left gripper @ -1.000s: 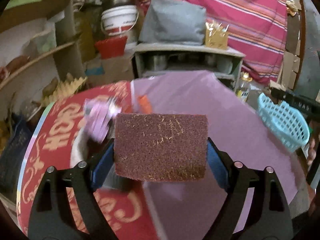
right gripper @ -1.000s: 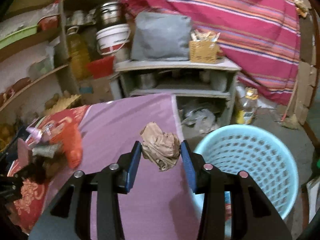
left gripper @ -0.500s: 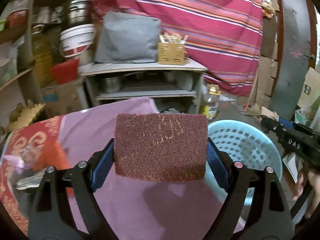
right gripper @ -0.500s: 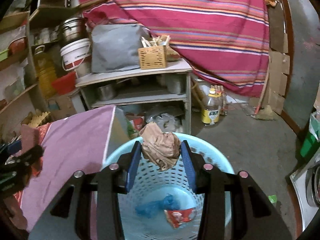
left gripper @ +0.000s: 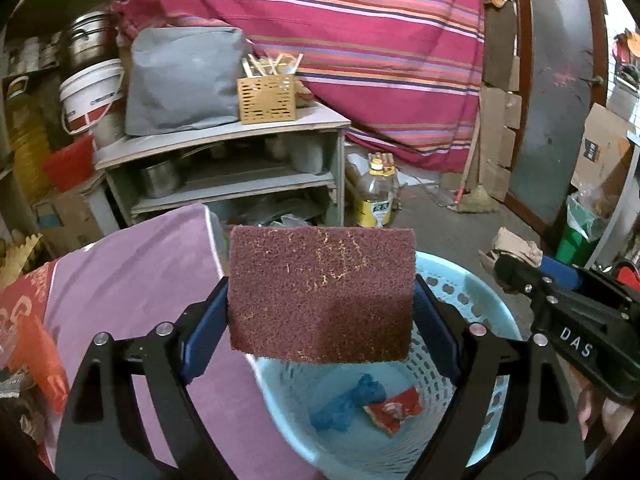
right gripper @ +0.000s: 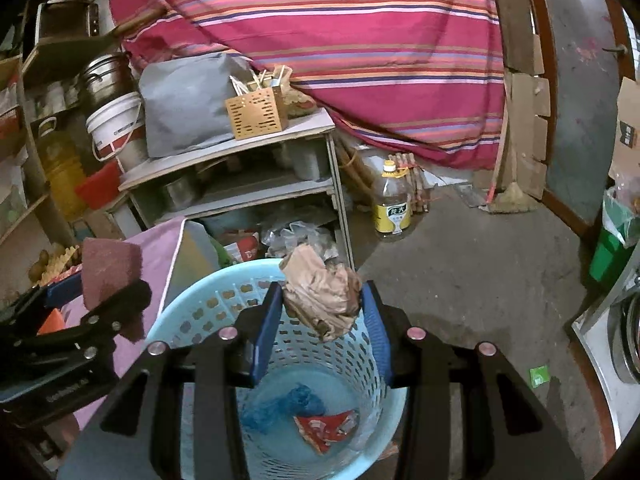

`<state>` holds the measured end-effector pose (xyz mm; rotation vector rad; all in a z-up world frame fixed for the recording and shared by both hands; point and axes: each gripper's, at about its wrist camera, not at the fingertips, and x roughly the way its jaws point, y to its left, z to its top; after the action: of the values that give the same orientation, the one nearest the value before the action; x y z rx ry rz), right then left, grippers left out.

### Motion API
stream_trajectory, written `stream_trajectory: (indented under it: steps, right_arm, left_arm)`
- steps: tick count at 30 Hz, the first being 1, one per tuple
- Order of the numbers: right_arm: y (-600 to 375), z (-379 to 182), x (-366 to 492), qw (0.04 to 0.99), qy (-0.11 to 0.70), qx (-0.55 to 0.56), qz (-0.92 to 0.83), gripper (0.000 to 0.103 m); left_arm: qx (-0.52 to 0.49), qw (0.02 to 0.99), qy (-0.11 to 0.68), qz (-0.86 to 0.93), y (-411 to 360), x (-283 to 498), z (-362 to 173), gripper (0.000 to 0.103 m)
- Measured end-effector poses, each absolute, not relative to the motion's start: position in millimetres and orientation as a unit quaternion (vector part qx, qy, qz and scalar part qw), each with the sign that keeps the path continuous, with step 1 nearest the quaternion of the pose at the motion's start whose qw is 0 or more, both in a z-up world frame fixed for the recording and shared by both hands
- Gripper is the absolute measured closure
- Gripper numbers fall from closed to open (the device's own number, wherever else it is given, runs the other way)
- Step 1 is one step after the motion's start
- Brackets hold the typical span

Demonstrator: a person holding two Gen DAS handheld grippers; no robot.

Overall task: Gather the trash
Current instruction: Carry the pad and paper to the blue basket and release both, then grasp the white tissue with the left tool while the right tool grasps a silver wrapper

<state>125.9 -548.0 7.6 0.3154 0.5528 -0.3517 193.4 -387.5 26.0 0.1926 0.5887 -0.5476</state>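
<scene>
Trash held over a pale blue perforated basket (right gripper: 188,320): the right gripper (right gripper: 322,312) has its fingers clamped on a crumpled brown paper wad (right gripper: 320,300), while the left gripper (left gripper: 320,312) grips a maroon scouring pad (left gripper: 320,292) between its blue fingers. Blue plastic (right gripper: 280,404) and a red wrapper (right gripper: 326,428) lie at the basket's bottom, beside the purple-covered worktop (left gripper: 132,264).

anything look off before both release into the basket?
Mostly fine. Both loads hang over the blue basket: the left gripper grips the maroon scouring pad, the right gripper the crumpled brown paper. One stray: a green scrap lies on the floor right of the basket.
</scene>
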Motion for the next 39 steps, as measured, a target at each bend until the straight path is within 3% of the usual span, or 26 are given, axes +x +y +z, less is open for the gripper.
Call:
stream_trajectory:
  steps: [3, 12, 13, 14, 16, 20, 23, 39]
  right_arm:
    - [-547, 5, 129, 0.933, 0.274, 0.159, -0.170, 0.062]
    - [-532, 4, 143, 0.935, 0.283, 0.153, -0.152, 0.060]
    - [-528, 4, 146, 0.935, 0.285, 0.155, -0.146, 0.056]
    - [-525, 3, 148, 0.934, 0.287, 0.159, -0.143, 0.034]
    - [-518, 5, 151, 0.935, 0.279, 0.159, -0.148, 0.020]
    - [-505, 9, 154, 0.936, 0.281, 0.149, -0.153, 0.019]
    - [-493, 13, 154, 0.937, 0.276, 0.130, -0.172, 0.012]
    - [-394, 23, 167, 0.949, 0.262, 0.094, -0.152, 0.007]
  left_arm:
    - [0.084, 0.914, 0.286, -0.276, -388, 195, 30, 0.005]
    - [0.079, 0.927, 0.270, -0.249, -356, 199, 47, 0.005]
    - [0.079, 0.928, 0.269, -0.246, -351, 200, 49, 0.005]
    - [0.078, 0.929, 0.268, -0.242, -346, 201, 50, 0.005]
    - [0.076, 0.933, 0.266, -0.231, -331, 202, 52, 0.005]
    - [0.065, 0.937, 0.265, -0.216, -300, 200, 57, 0.005]
    - [0.065, 0.944, 0.261, -0.193, -268, 197, 59, 0.005]
    - [0.046, 0.959, 0.276, -0.051, -46, 199, 43, 0.005]
